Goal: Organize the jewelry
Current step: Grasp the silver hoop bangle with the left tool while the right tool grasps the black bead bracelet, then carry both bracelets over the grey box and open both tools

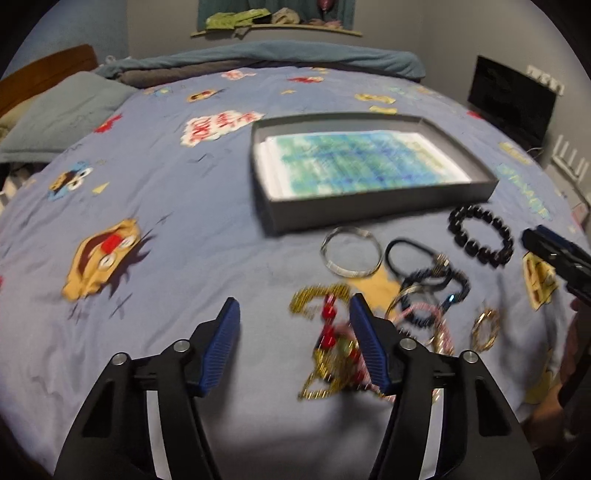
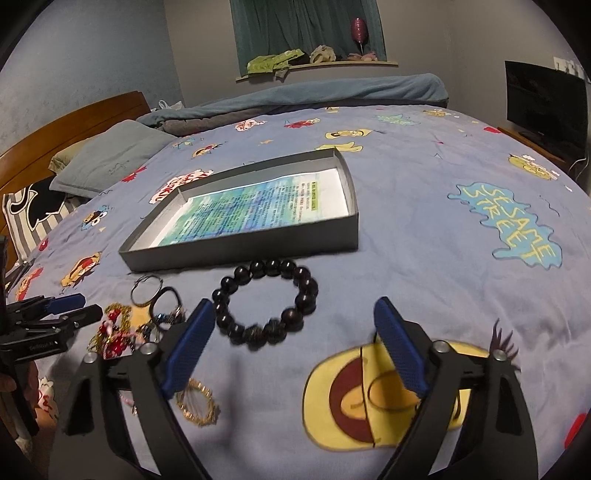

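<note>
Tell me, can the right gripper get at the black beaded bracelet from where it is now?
Probably yes. The right gripper is open, and the black beaded bracelet lies flat on the blue bedsheet just ahead of it, apart from the grey box, with nothing over it.

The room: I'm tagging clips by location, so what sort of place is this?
Most likely a bedroom. The jewelry lies on a bed with a cartoon-print cover, a pillow rests against a wooden headboard, and a curtained window is behind.
</note>
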The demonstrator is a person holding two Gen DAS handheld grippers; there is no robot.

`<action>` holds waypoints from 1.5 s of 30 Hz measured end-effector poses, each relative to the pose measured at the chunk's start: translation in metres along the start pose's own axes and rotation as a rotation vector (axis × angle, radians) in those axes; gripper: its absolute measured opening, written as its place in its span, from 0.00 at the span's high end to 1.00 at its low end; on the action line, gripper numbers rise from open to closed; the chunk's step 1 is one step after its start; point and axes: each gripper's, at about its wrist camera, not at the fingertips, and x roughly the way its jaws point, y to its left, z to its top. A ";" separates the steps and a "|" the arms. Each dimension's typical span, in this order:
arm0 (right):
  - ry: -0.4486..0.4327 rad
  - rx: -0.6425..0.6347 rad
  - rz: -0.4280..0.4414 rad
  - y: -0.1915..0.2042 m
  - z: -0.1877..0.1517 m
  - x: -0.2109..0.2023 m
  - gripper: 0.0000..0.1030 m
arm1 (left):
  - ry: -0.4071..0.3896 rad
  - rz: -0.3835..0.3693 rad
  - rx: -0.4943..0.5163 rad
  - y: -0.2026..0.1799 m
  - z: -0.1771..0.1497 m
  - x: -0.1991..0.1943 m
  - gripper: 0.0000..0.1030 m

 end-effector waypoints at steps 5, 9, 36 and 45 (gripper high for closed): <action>0.030 -0.023 0.003 -0.003 0.016 0.022 0.41 | 0.017 -0.079 0.045 -0.006 0.019 0.021 0.50; 0.079 -0.050 0.018 -0.002 0.019 0.038 0.48 | 0.031 -0.096 0.076 -0.013 0.024 0.035 0.65; 0.073 -0.022 0.079 -0.015 0.011 0.035 0.86 | -0.043 -0.049 0.137 -0.022 0.022 0.037 0.95; -0.065 -0.068 0.061 -0.004 0.019 -0.011 0.86 | -0.214 -0.015 0.230 -0.047 0.020 -0.011 0.95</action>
